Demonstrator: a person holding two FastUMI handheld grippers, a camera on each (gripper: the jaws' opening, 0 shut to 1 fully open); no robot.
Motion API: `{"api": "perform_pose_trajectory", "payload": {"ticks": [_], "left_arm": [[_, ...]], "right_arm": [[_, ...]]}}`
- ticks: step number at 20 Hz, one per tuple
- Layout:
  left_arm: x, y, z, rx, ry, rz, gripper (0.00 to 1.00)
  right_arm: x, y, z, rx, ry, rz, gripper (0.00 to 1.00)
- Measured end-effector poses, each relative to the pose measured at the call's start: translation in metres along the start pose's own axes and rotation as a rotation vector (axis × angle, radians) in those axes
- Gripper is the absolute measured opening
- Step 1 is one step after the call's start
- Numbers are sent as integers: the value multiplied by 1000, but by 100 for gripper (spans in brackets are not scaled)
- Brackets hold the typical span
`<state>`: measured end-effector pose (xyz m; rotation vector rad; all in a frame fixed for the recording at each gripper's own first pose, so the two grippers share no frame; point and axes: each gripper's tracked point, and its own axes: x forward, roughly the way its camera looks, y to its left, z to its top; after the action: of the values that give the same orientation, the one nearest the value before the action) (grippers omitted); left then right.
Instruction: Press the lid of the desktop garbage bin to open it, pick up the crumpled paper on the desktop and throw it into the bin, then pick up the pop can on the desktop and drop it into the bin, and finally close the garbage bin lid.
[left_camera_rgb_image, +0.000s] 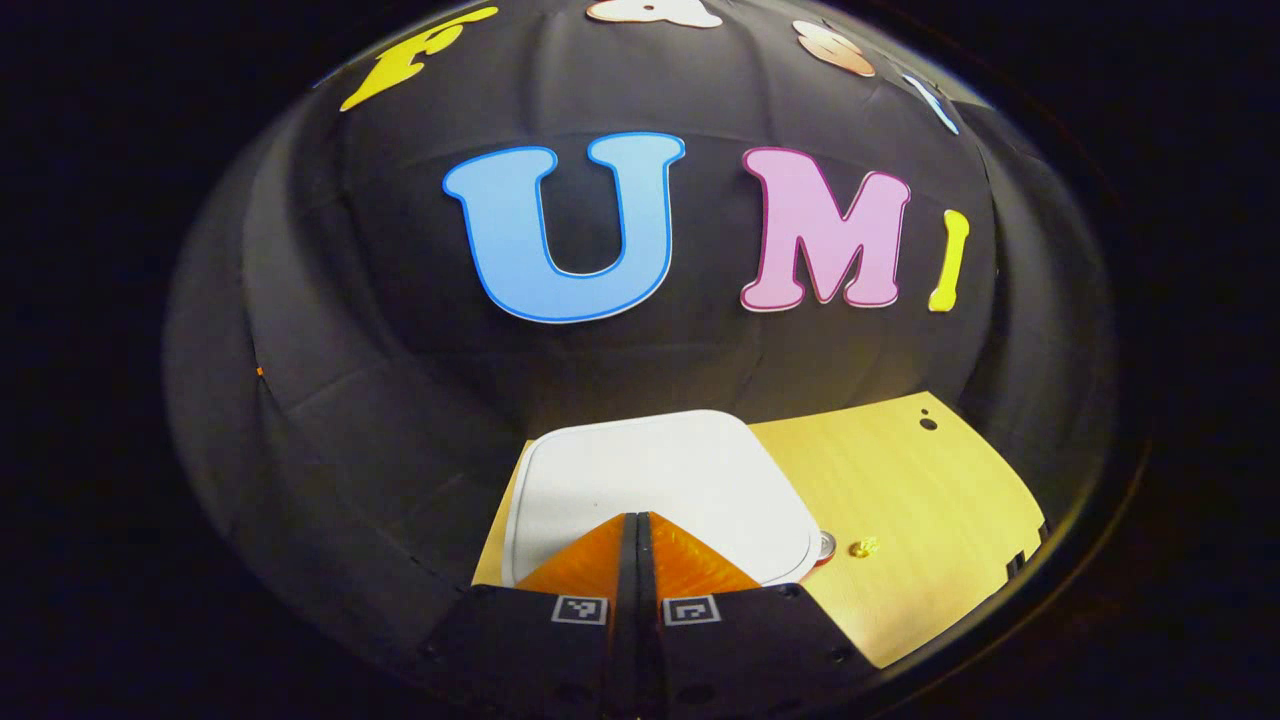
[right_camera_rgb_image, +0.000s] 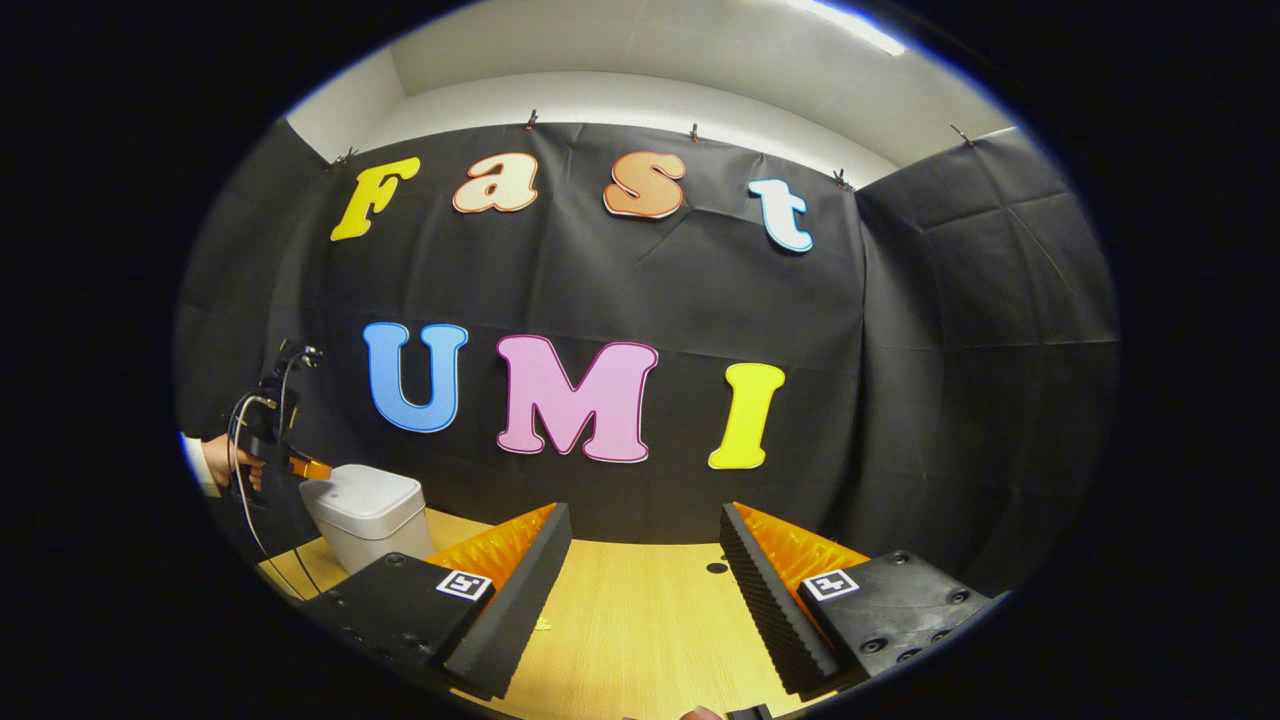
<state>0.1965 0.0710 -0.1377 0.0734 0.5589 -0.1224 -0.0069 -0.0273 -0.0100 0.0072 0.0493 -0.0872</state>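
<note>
The white desktop bin (right_camera_rgb_image: 365, 520) stands on the wooden table at the left of the right gripper view, its lid down. In the left gripper view its flat white lid (left_camera_rgb_image: 660, 470) lies right under my left gripper (left_camera_rgb_image: 637, 516), whose fingers are shut with nothing between them. Whether the tips touch the lid I cannot tell. The right gripper view also has that left gripper (right_camera_rgb_image: 305, 466) at the lid's far edge, held by a hand (right_camera_rgb_image: 215, 460). My right gripper (right_camera_rgb_image: 643, 512) hovers open over the bare table, well to the right of the bin.
The light wooden table (right_camera_rgb_image: 640, 620) runs back to the black cloth wall. A small round silver thing (left_camera_rgb_image: 826, 545) peeks out at the lid's right corner, and a tiny yellow scrap (left_camera_rgb_image: 863, 547) lies beside it. A small dark hole (left_camera_rgb_image: 927, 423) marks the tabletop.
</note>
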Motion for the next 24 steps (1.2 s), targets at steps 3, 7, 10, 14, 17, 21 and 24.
{"api": "perform_pose_trajectory", "payload": {"ticks": [3, 7, 10, 14, 17, 21, 24], "left_arm": [[13, -9, -18, -20, 68, -27, 6], [14, -6, -23, -36, 75, -21, 6], [14, -5, -23, -51, 70, -34, 7], [12, 4, -2, -54, -17, 5, 7], [-4, 6, 29, -60, -138, 9, 8], [-31, 16, 59, -67, -235, 18, 25], [-54, 22, 69, -77, -296, 24, 61]], "right_arm": [[-1, -1, -4, 4, 10, -9, 92], [-2, 7, -6, 9, 15, 0, 96], [-2, 17, -10, 6, 25, 20, 96], [5, 26, -18, -25, 69, 62, 96], [10, 34, -21, -30, 102, 97, 96], [15, 56, -36, -49, 163, 166, 96], [22, 71, -45, -54, 204, 227, 96]]}}
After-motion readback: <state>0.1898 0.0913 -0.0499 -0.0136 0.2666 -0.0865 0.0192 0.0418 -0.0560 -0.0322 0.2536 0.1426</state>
